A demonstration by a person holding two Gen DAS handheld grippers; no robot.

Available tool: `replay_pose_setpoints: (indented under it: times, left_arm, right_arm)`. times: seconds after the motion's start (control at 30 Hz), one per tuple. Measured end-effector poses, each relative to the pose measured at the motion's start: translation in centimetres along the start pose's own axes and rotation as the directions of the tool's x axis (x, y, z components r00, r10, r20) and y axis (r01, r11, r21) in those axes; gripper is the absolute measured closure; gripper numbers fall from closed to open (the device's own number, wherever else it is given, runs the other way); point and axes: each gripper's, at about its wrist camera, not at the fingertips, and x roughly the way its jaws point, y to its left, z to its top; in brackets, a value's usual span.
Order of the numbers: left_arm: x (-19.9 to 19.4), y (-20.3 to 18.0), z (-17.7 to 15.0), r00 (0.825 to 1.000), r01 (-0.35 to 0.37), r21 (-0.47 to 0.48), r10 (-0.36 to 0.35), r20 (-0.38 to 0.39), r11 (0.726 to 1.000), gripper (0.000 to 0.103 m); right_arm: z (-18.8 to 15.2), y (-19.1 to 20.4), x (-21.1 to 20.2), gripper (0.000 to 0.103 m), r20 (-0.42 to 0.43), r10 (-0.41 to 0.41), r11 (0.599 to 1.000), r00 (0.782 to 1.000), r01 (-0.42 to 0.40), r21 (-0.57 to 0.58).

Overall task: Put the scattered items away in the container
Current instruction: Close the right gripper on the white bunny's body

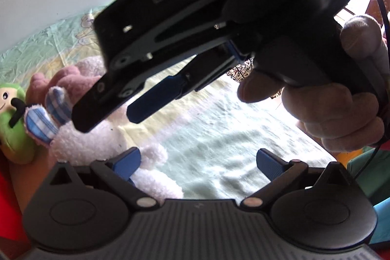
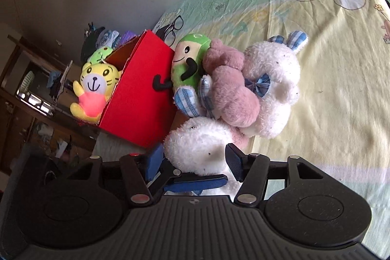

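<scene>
**Box part filled, 3 toys left on the bed**

The red box point(image 2: 139, 91) stood at the left edge of the bed point(image 2: 329, 101), and 2 toys were already in or on it: a yellow tiger point(image 2: 96, 87) hanging over its near rim and a small green toy point(image 2: 102, 52) behind that. 3 more lay heaped just right of the box: a green plush point(image 2: 189, 62) touching the box wall, a pink plush point(image 2: 231, 87) against it, and a white rabbit point(image 2: 270, 89) wrapped around the pink one, its lower body reaching the near edge of the view.

The right gripper point(image 2: 195, 162) had its jaws spread on either side of the rabbit's white end; whether the pads pressed on the fur could not be told. The left gripper point(image 1: 198, 161) was spread too, with nothing between its fingers, only a bit of white fur beside its left one.

By this look the job was under halfway: the 3 heaped toys were not yet boxed, and the rabbit seemed the one in hand
</scene>
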Motion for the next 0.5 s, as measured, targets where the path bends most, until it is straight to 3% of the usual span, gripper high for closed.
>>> replay_pose_setpoints:
  times: [0.23, 0.37, 0.5]
  left_arm:
    - [-0.5, -0.3, -0.4, 1.0, -0.014, 0.011, 0.014, 0.001, 1.0, 0.002]
    - [-3.0, 0.6, -1.7, 1.0, -0.011, -0.055, 0.012, 0.024, 0.998, 0.002]
    - [-5.2, 2.7, -3.6, 0.997, -0.061, -0.16, 0.067, 0.036, 0.985, 0.002]
  right_arm:
    - [0.5, -0.8, 2.3, 0.041, -0.048, 0.027, 0.999, 0.998, -0.026, 0.031]
    - [0.0, -2.3, 1.9, 0.039, -0.037, 0.064, 0.994, 0.997, -0.061, 0.088]
    - [-0.8, -3.7, 1.0, 0.038, -0.009, 0.105, 0.981, 0.994, -0.102, 0.168]
